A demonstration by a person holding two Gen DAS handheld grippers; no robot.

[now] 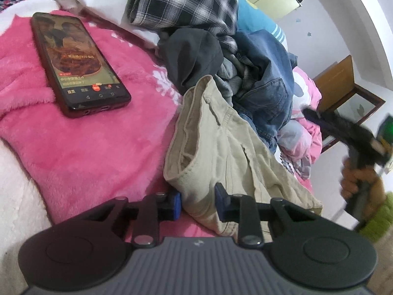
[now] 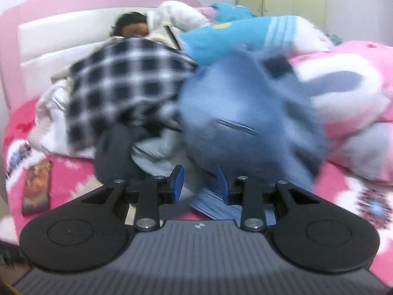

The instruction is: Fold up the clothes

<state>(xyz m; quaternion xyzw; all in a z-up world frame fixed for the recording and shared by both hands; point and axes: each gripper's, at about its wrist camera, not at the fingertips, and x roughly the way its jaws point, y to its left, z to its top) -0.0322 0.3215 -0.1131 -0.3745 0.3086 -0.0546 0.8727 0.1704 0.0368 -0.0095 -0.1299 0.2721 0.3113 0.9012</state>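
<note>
A pile of clothes lies on the pink blanket [image 1: 86, 152]. Beige trousers [image 1: 221, 147] spill off its near side, waistband facing me. My left gripper [image 1: 198, 205] is open, and the trousers' lower edge lies in the gap between its blue pads. Behind them are blue jeans [image 1: 265, 86], a dark grey garment [image 1: 191, 56] and a black-and-white plaid shirt [image 1: 184, 0]. In the right wrist view my right gripper [image 2: 200, 183] is open just before the blurred jeans [image 2: 245, 123], with a flap of denim lying under its fingers. The plaid shirt [image 2: 122, 86] is to its left.
A phone [image 1: 78, 61] with a lit screen lies on the blanket left of the pile, and shows again as the phone [image 2: 36, 186] at the left. A person [image 2: 132, 24] lies against the pink headboard [image 2: 49, 2]. A pink and white quilt [image 2: 356, 86] is bunched at the right.
</note>
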